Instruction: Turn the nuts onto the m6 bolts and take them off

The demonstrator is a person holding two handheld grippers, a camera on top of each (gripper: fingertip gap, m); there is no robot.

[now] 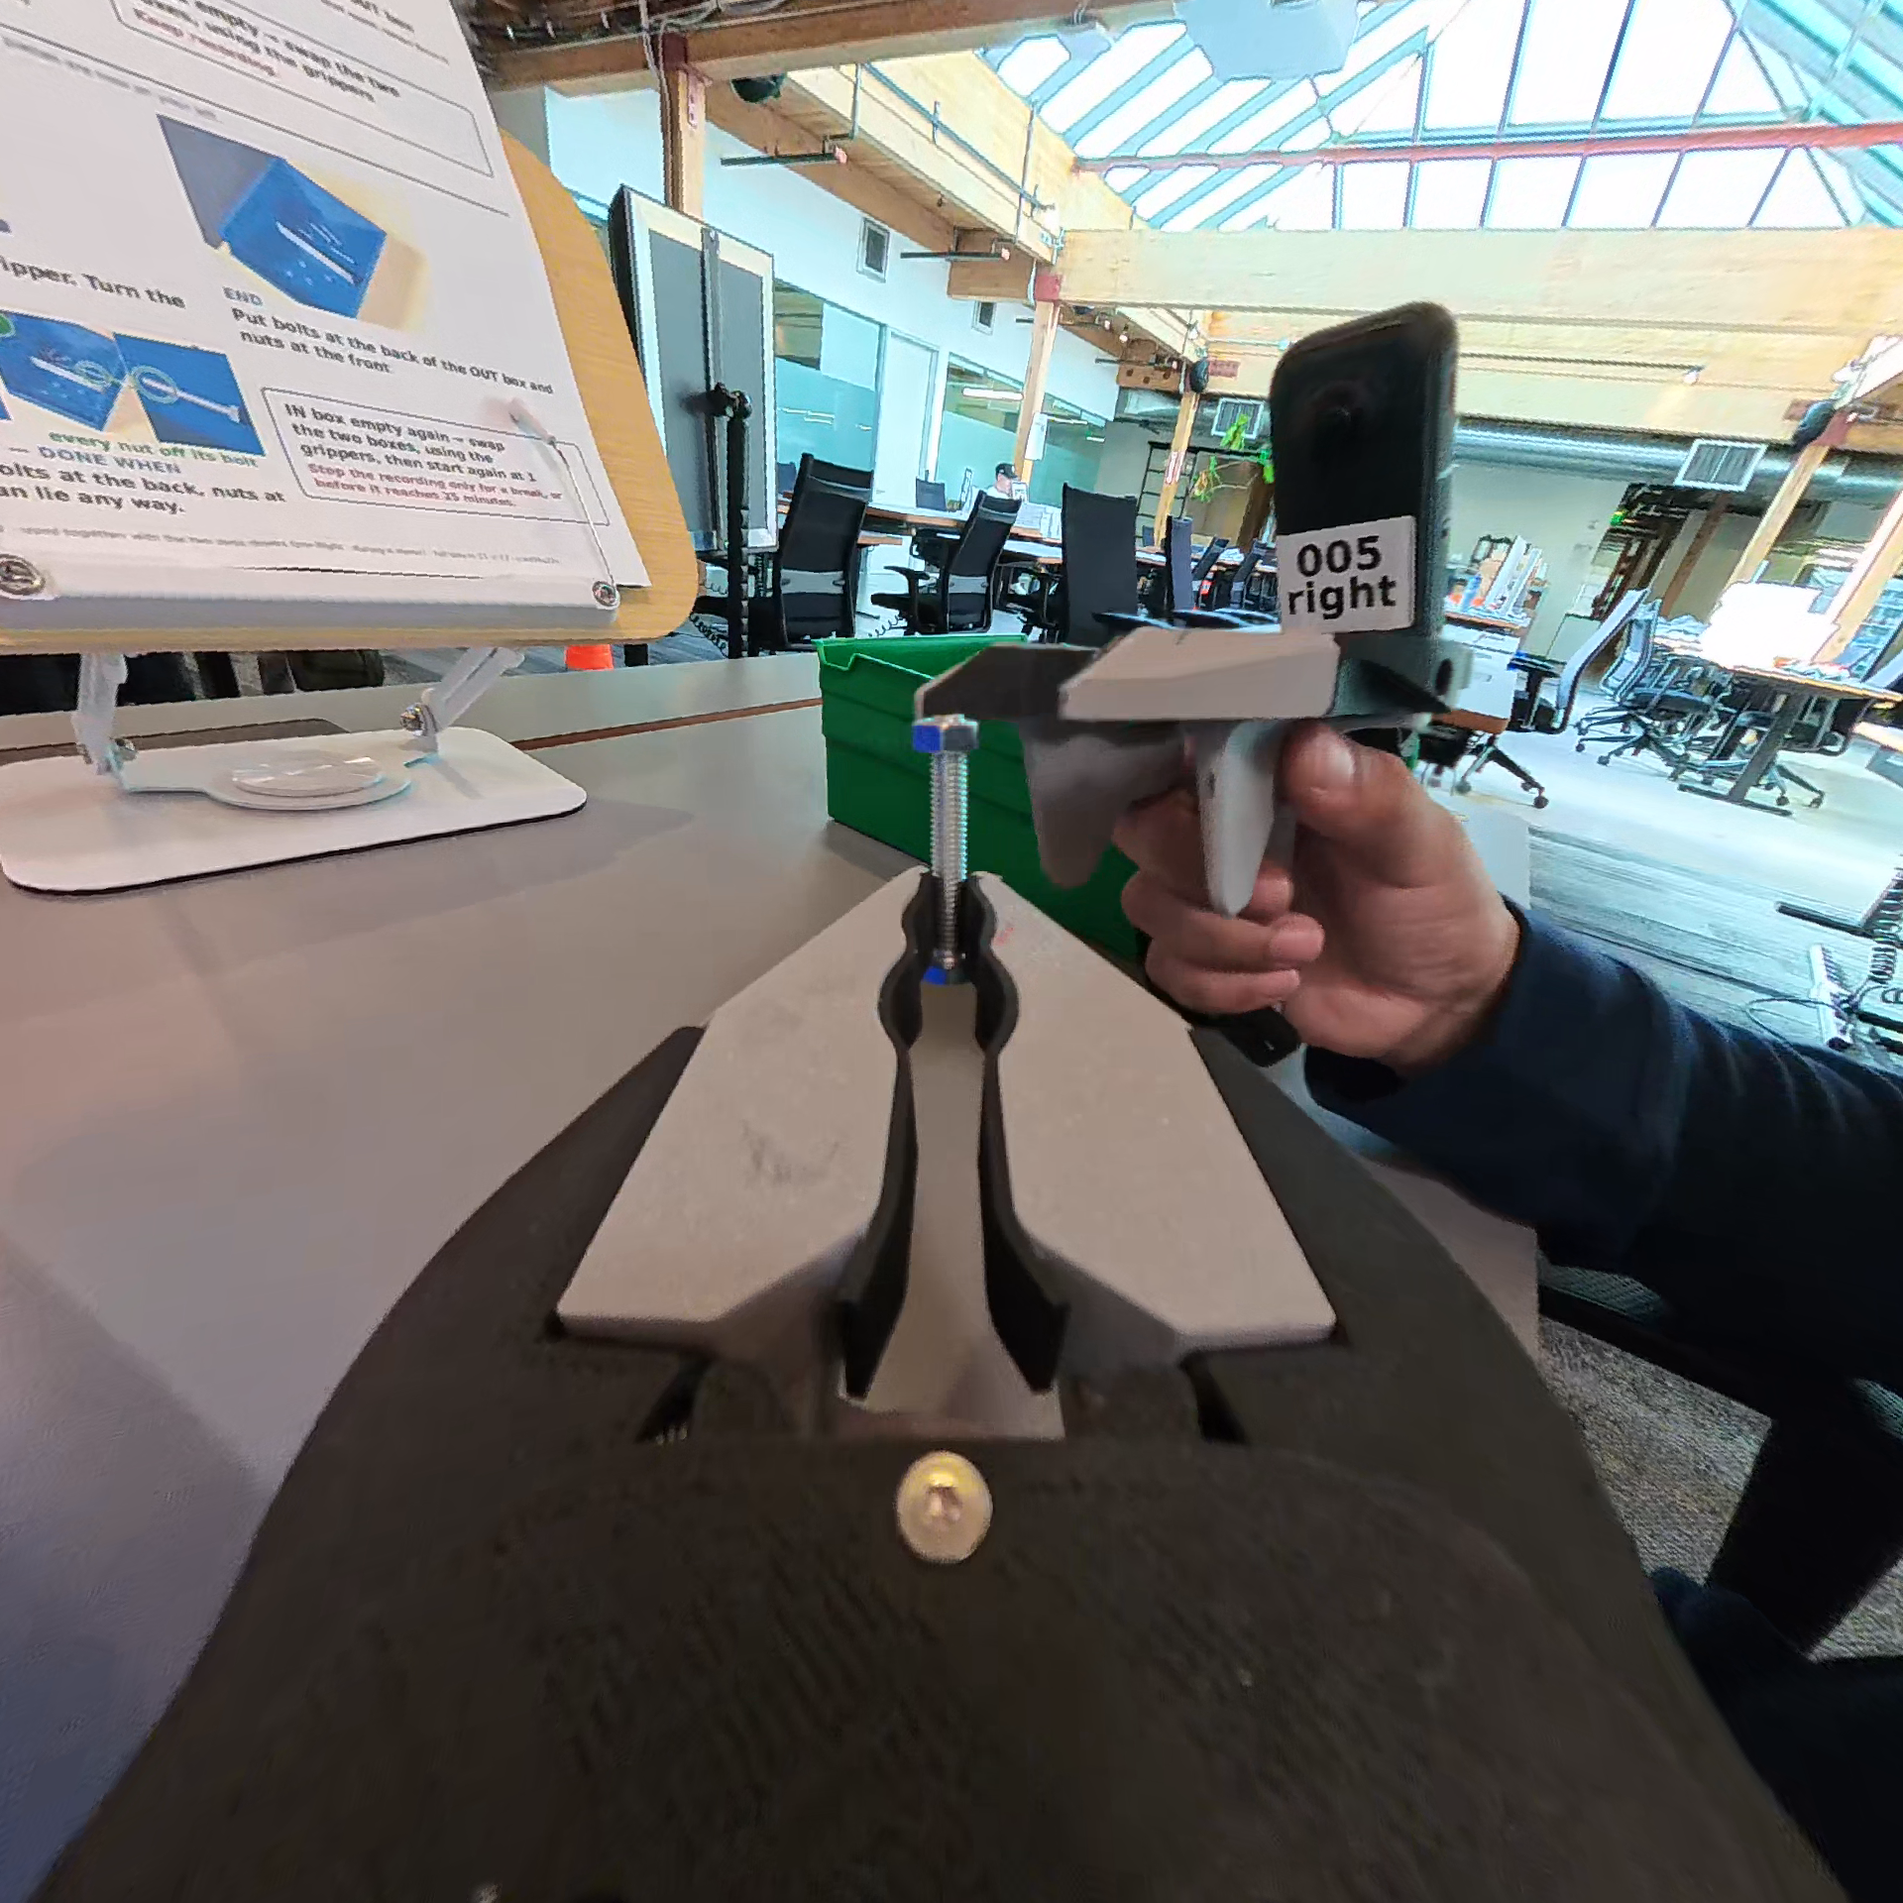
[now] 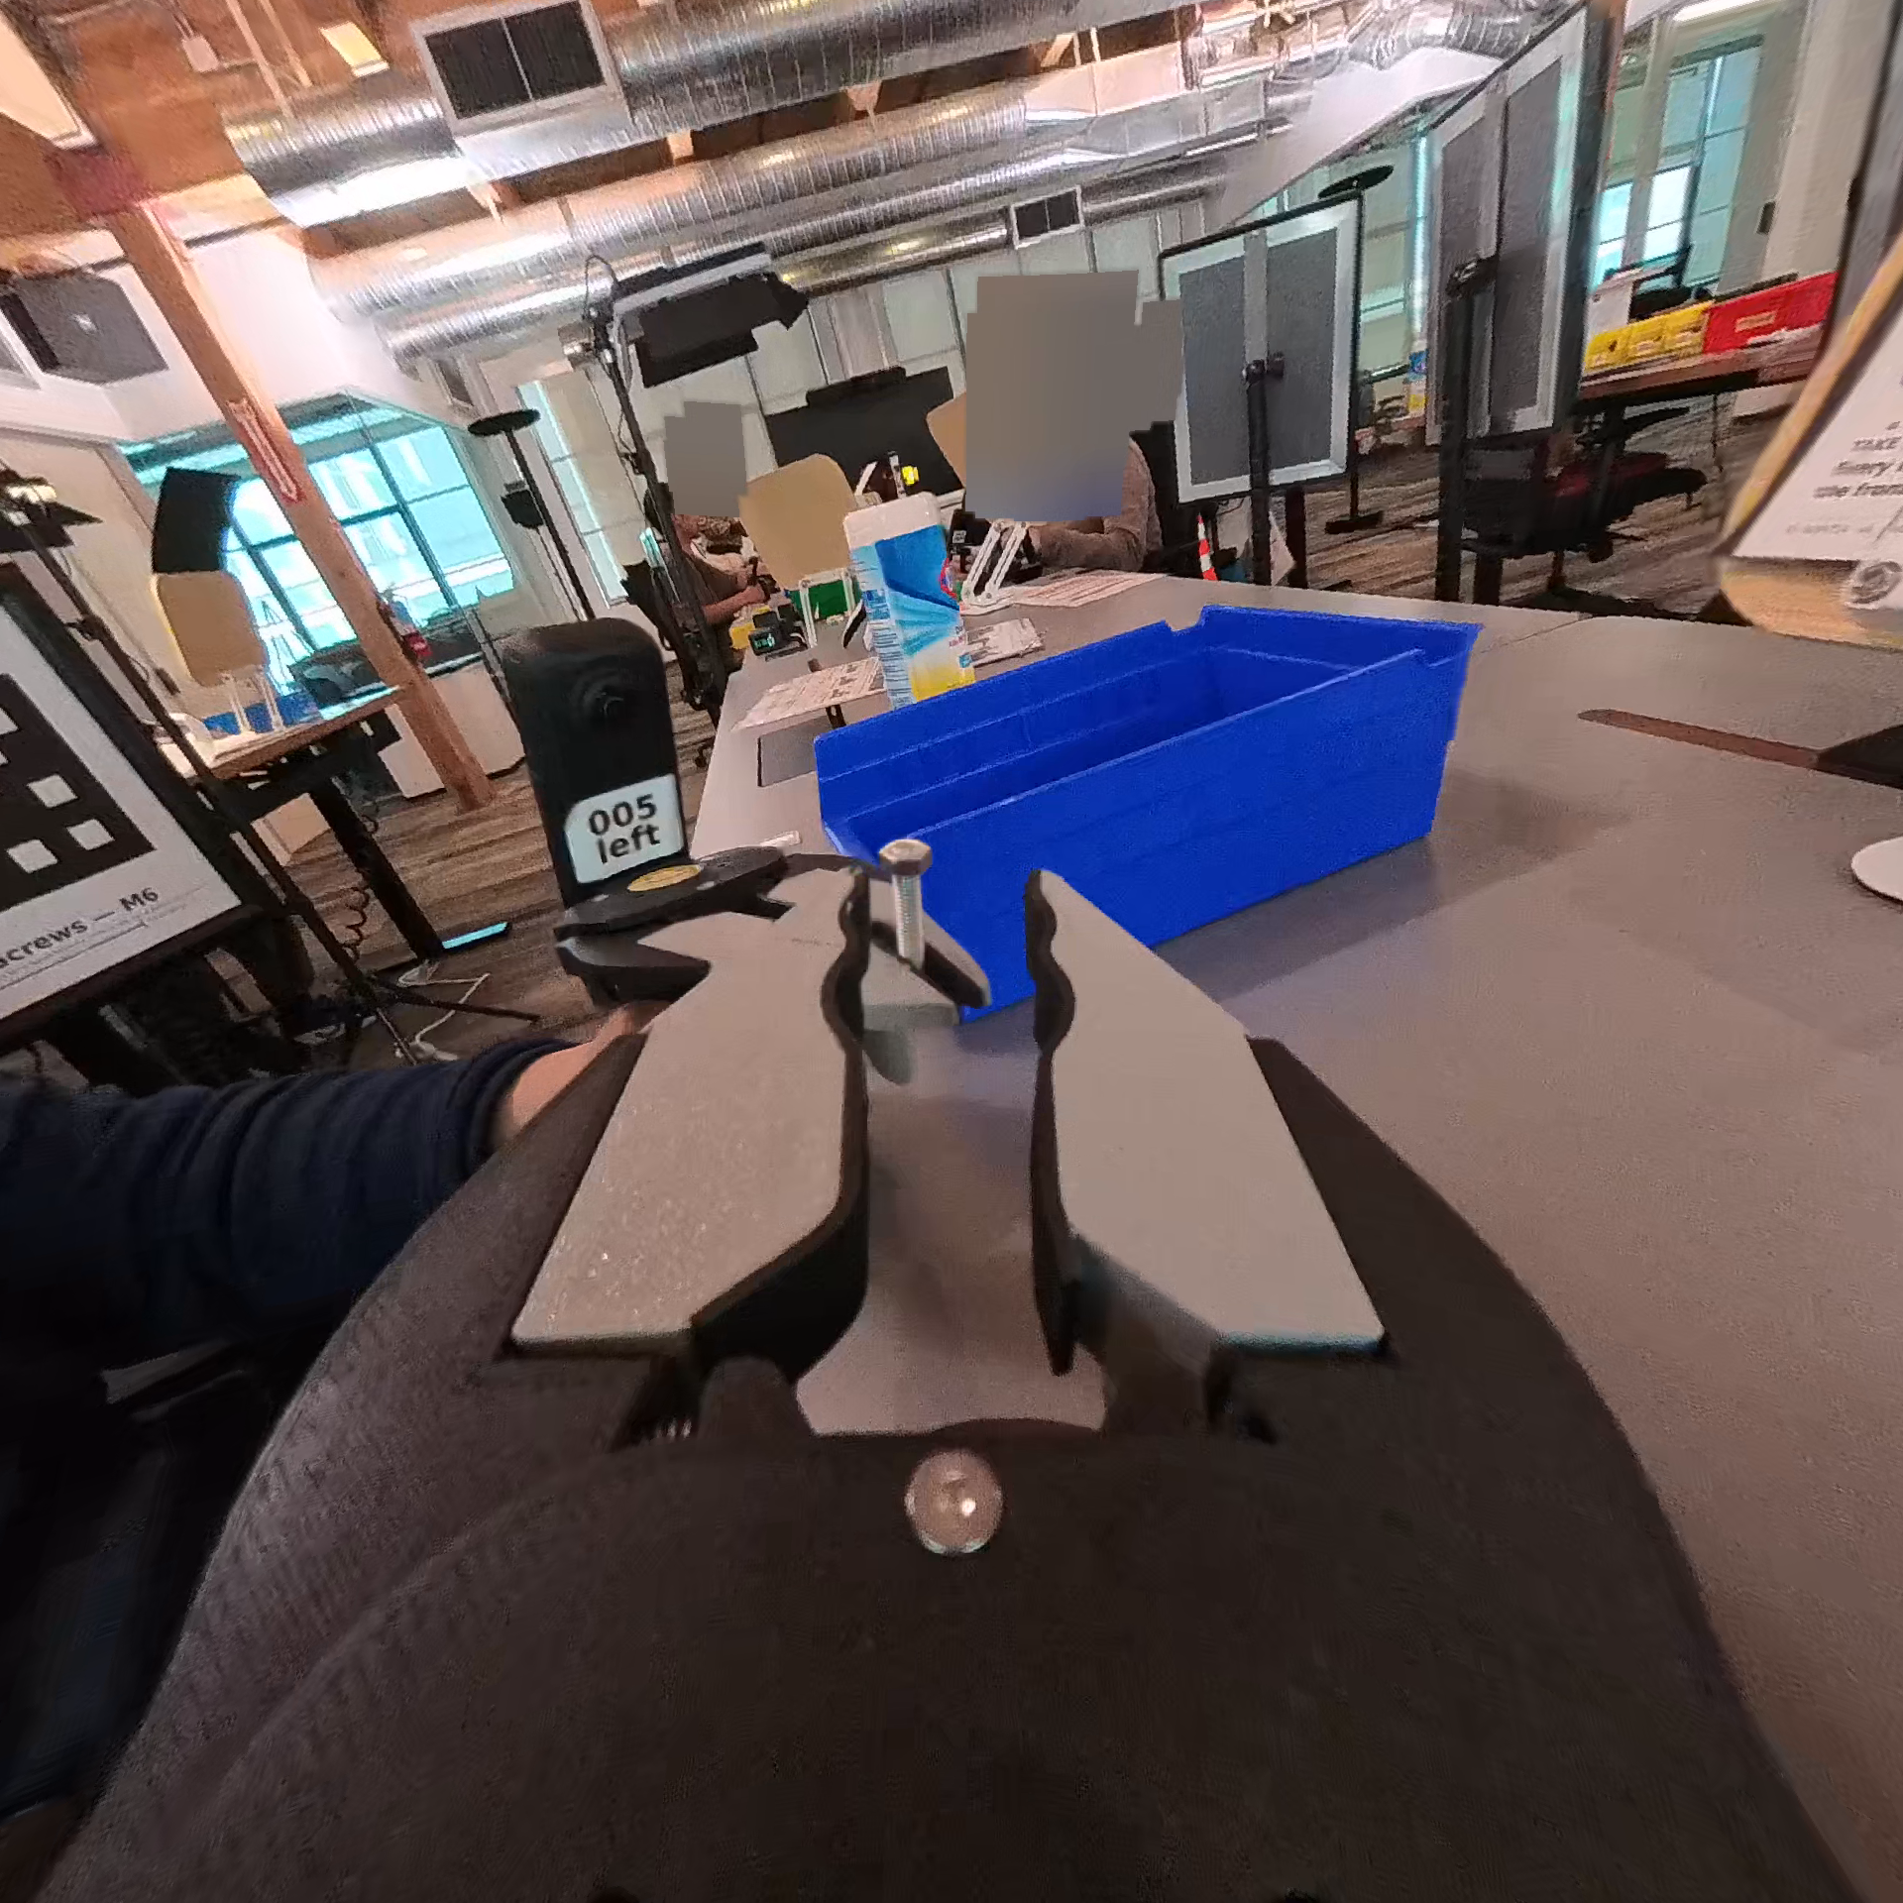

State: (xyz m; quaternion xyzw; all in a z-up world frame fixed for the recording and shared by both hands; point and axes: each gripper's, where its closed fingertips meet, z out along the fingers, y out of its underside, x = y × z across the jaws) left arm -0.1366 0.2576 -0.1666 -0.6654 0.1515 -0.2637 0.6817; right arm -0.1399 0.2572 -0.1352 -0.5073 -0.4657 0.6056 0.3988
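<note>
A: Left gripper (image 1: 945, 958) clamped low on the bolt (image 1: 947, 824), upright above the table (image 1: 309, 1030); nut (image 1: 945, 735) at its tip.

B: Right gripper (image 2: 942, 937) spread apart beside it. Any tilt risks cross-threading; a knock could drop the nut.

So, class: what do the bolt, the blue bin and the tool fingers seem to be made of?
Bolt: bright silvery metal, probably plated steel; shiny threads.
Blue bin: moulded plastic, slightly glossy, with uniform colour and ribbed walls.
Fingers of the left tool: matte grey, speckled tops over black edges; probably plastic, perhaps printed.
</note>
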